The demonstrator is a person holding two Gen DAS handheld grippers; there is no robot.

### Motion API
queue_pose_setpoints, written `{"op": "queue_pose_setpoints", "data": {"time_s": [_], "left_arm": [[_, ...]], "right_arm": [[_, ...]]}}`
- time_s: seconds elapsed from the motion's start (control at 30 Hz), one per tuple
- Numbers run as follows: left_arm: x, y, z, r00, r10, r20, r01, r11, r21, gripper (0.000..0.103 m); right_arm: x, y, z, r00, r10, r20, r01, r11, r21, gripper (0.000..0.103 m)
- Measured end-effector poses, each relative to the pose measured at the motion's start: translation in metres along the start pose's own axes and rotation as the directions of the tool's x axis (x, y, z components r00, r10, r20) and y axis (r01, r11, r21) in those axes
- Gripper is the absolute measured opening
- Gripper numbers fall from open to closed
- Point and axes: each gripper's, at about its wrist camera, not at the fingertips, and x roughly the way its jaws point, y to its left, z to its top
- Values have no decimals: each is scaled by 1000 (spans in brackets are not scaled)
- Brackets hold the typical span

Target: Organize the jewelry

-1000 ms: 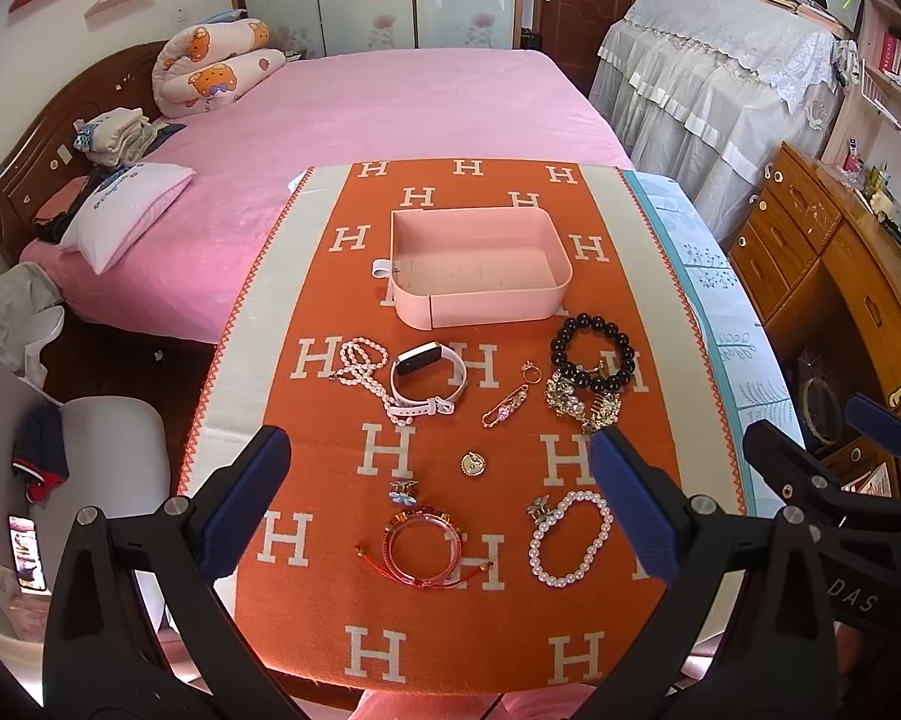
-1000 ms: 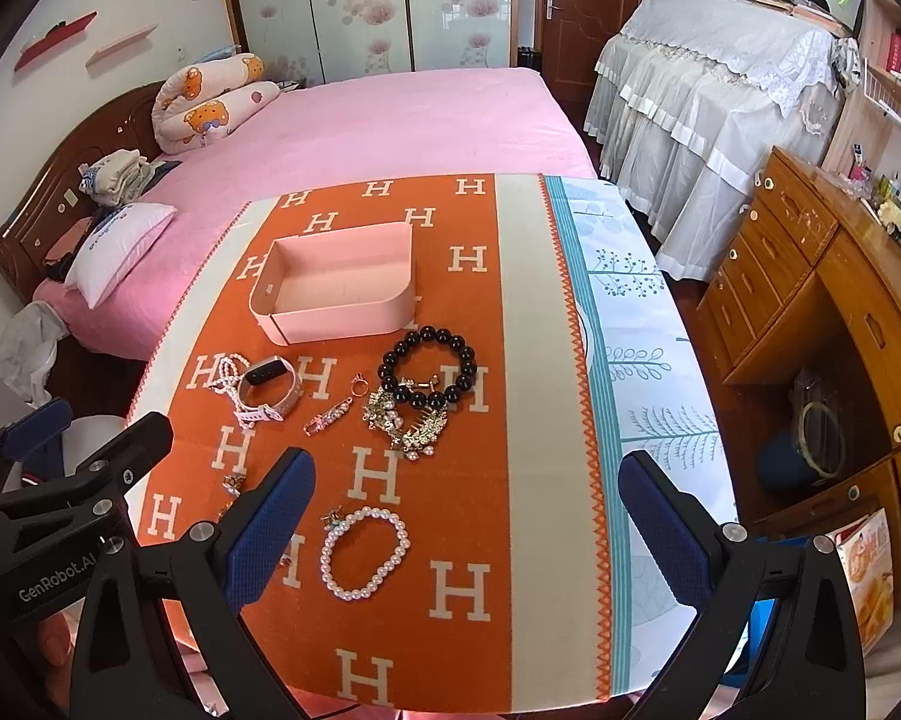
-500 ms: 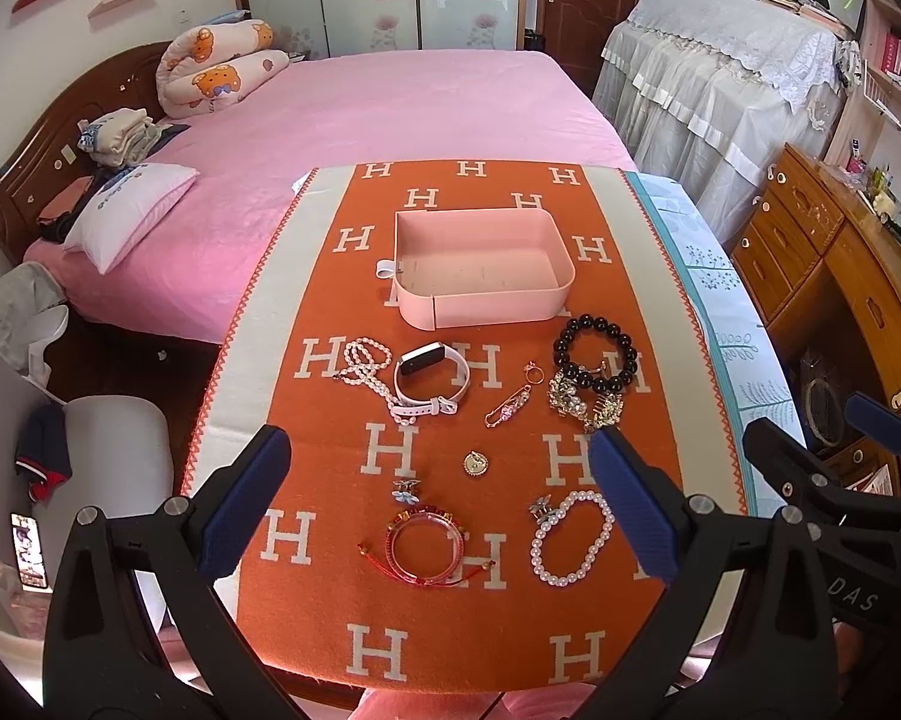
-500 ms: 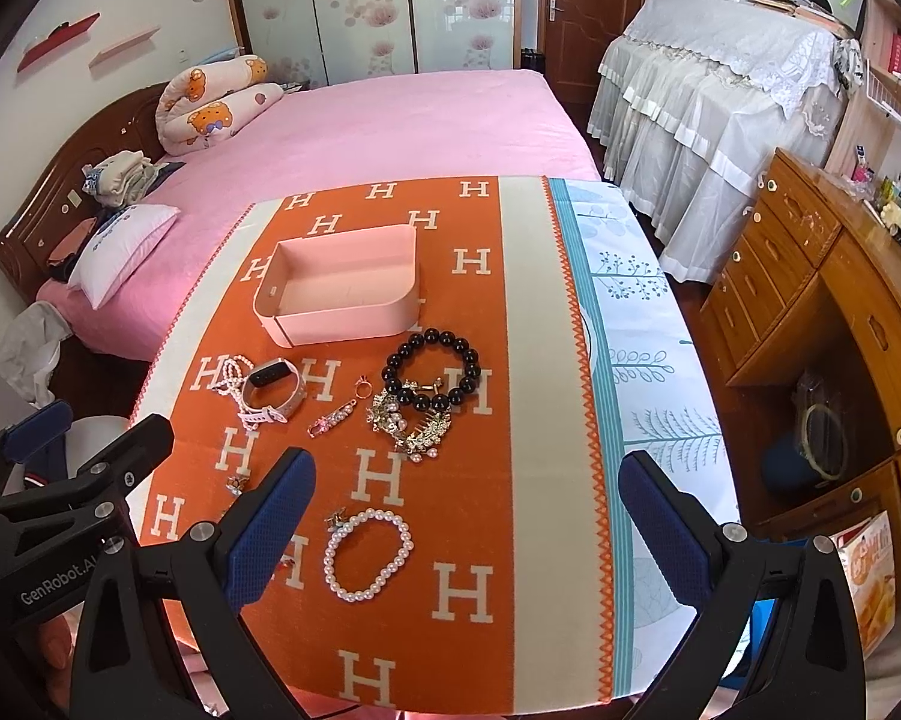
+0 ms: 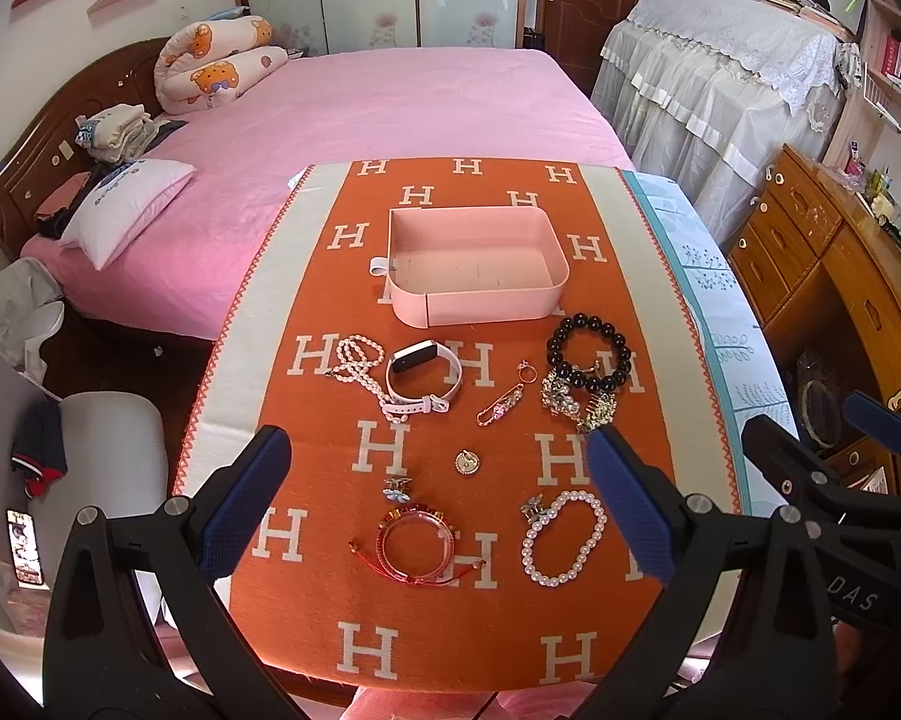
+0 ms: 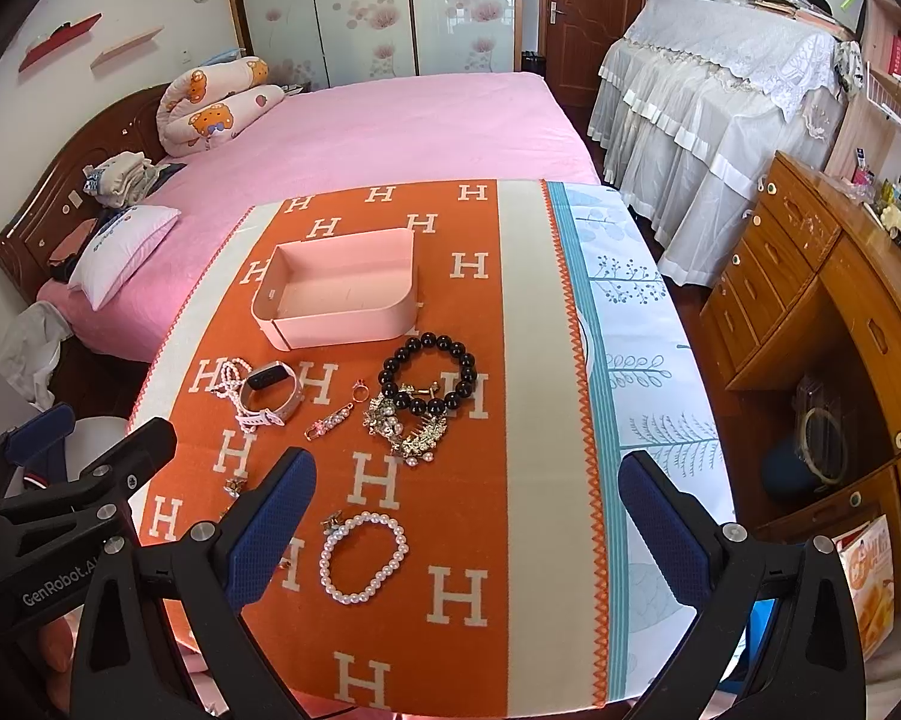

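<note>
An empty pink tray sits on the orange H-patterned cloth. In front of it lie a black bead bracelet, a white smart band, a pearl necklace, a gold pin, a small ring, a crystal hair comb, a gold pendant, a red bangle and a pearl bracelet. My left gripper is open above the near items. My right gripper is open above the cloth's right side.
The table stands against a pink bed. A wooden dresser is to the right, and a covered cabinet beyond it. A grey chair is at the left.
Both grippers have drifted slightly, and the view shifts a little. No item has moved and both stay open.
</note>
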Motion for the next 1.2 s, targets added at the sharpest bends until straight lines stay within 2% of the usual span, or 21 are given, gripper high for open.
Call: {"op": "queue_pose_setpoints", "data": {"time_s": [0.8, 1.2], "left_arm": [[2, -4, 1, 1000, -5, -2, 5, 1000, -4, 96], [20, 6, 35, 998, -39, -38, 40, 999, 14, 96]], "right_arm": [[6, 1, 7, 1000, 6, 6, -6, 1000, -3, 102], [19, 3, 34, 1000, 23, 16, -24, 999, 37, 100]]}}
